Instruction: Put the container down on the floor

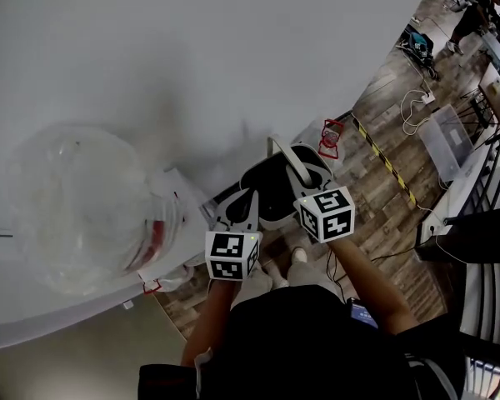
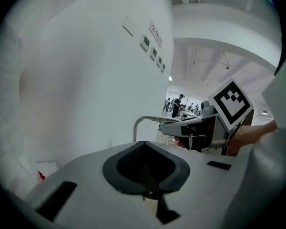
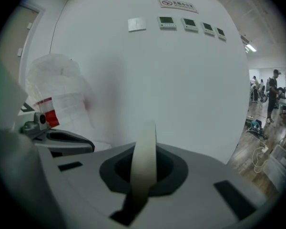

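The container (image 1: 275,198), a dark body with a pale band handle (image 3: 144,171), is seen between the two grippers, above a wood-patterned floor (image 1: 383,215); whether it touches the floor cannot be told. The handle is pinched between the closed jaws of the right gripper (image 3: 145,149) and rises upright from them. The jaws of the left gripper (image 2: 145,149) are drawn together just beside the container; whether anything thin is caught in them cannot be made out.

A white wall (image 3: 181,80) is faced by both grippers. On it are mounted a small sign (image 3: 178,5) with a red prohibition symbol (its print is too small to be read), a blank switch plate (image 3: 137,24) and a row of four small display panels (image 3: 189,23). Against the wall a clear plastic bag (image 1: 83,207) bearing a red label (image 3: 51,117) is seen; no wording on it can be read. Yellow-and-black striped tape (image 1: 387,163) is laid across the floor.
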{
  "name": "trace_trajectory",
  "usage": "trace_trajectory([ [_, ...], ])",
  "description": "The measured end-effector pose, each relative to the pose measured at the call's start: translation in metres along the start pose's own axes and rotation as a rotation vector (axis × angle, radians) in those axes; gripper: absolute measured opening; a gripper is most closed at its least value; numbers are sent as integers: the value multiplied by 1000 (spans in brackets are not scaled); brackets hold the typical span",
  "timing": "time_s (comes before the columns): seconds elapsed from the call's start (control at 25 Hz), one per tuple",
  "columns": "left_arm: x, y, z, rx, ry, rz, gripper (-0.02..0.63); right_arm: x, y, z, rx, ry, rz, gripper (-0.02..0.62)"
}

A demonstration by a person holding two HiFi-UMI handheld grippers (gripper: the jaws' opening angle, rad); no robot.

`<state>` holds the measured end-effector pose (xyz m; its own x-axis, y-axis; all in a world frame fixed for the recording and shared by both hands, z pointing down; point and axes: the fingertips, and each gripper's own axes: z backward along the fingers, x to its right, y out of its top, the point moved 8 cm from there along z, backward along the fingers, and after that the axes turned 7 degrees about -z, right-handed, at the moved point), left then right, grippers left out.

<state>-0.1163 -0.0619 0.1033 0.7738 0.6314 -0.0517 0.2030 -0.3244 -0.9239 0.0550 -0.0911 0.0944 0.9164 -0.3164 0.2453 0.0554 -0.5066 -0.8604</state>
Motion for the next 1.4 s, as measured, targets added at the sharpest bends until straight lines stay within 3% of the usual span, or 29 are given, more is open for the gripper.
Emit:
trace_trajectory([
  [0.32,6,-11,-23,-29,124,69,14,31,0,-25,-49,93,22,29],
  [0.52,14,-14,-38,-50,235,-6,14,51,-5,-40,-82,142,43,29],
  [0.76,14,-31,-47,-33,329,68,14,64,-16,-58,-100,175,55,29],
  [1.08,3,-57,-58,-35,351,24,14,58,-37,-83,-108,183,79,29],
  [1.24,-7,-80,-65,29,337,26,14,58,-60,-99,-104,179,74,29],
  [1.4,-19,-100,-77,75,330,-29,14,61,-86,-123,-102,163,64,29],
])
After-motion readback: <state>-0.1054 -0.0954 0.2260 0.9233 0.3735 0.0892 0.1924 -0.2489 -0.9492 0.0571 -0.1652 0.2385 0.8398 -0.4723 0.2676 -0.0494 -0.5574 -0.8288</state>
